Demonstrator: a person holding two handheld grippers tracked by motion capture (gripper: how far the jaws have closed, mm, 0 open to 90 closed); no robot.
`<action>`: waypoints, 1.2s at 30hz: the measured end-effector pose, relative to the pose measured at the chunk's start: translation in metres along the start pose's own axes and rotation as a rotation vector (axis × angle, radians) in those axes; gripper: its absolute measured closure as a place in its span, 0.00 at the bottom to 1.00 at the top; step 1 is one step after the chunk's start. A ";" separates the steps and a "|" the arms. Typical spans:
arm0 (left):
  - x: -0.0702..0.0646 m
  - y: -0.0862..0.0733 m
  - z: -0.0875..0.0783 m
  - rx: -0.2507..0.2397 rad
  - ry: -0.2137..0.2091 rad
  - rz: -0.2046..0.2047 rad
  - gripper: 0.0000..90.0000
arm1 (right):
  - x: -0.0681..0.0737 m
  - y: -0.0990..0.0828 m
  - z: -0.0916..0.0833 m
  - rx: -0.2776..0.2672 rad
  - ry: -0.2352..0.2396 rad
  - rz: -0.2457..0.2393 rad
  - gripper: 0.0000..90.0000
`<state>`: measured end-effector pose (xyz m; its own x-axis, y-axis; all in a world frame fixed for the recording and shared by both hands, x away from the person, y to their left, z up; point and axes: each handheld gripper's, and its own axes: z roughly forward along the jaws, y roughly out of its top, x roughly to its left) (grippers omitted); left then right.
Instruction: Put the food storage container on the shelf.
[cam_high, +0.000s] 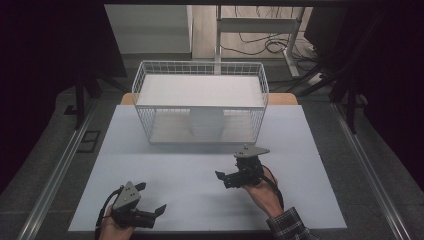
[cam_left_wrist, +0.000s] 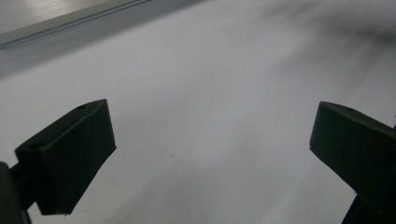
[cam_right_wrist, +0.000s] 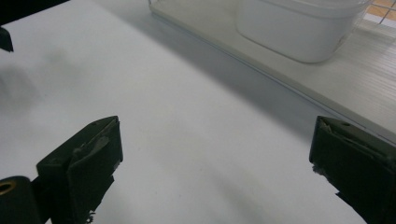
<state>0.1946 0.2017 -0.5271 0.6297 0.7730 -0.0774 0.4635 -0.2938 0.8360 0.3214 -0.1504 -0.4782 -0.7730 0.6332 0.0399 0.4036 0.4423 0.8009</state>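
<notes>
A white wire rack (cam_high: 145, 75) with two white shelves stands at the back middle of the white table top (cam_high: 190, 170). On its lower shelf (cam_right_wrist: 355, 88) sits a white tub (cam_high: 206, 125), which the right gripper view has at upper right (cam_right_wrist: 299, 32). My left gripper (cam_high: 151, 197) rests low over the table's front left, open with nothing between its jaws (cam_left_wrist: 212, 154). My right gripper (cam_high: 223, 179) hovers front right of centre, a little in front of the rack. It is open and empty too (cam_right_wrist: 215, 158), and it points left across the table.
Metal rails (cam_high: 55, 175) run along both sides of the table. Behind the rack stand a white desk frame (cam_high: 260, 25) and loose cables (cam_high: 265, 45) on the floor. Dark equipment flanks both sides. Bare table lies between the grippers and the rack.
</notes>
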 end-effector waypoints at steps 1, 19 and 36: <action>0.000 0.000 0.000 0.002 0.000 -0.001 0.00 | 0.001 -0.001 -0.001 0.001 0.001 0.003 0.01; 0.008 -0.005 -0.016 0.018 0.058 -0.002 0.00 | 0.005 -0.023 -0.030 -0.004 -0.020 0.016 0.00; 0.020 -0.017 -0.037 0.006 0.108 -0.035 0.00 | 0.002 -0.050 -0.075 -0.022 -0.094 0.031 0.00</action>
<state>0.1760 0.2431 -0.5226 0.5425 0.8387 -0.0471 0.4875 -0.2687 0.8307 0.2626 -0.2185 -0.4735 -0.7108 0.7033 0.0093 0.4146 0.4083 0.8133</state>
